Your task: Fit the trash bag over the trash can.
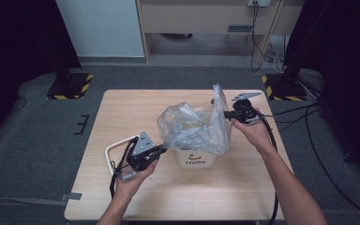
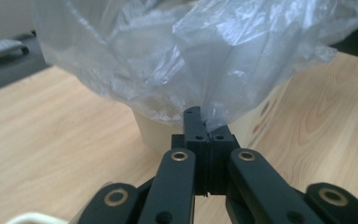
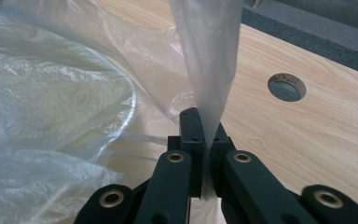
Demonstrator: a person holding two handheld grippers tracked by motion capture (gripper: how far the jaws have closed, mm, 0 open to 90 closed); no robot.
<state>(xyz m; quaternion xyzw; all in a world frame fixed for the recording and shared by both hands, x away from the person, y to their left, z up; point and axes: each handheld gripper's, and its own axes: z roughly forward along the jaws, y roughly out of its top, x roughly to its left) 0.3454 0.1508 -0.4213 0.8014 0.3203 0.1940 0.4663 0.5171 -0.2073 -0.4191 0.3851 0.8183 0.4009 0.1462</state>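
A clear plastic bag (image 1: 193, 126) drapes over a small cream bin (image 1: 197, 158) printed "Hello", standing mid-table. My left gripper (image 1: 163, 148) is at the bin's left side, shut on the bag's lower edge (image 2: 205, 112). My right gripper (image 1: 226, 114) is at the bin's right, held higher, shut on a strip of the bag (image 3: 209, 84) that rises above its jaws. Between the two grips the bag (image 3: 51, 102) billows over the bin's round rim.
A wooden table (image 1: 122, 108) carries the bin. A round hole (image 3: 286, 87) in the tabletop lies beyond the right gripper. A white loop-shaped handle (image 1: 115, 147) lies left of the left gripper. Dark stands with yellow-black bases (image 1: 70, 84) flank the table's far corners.
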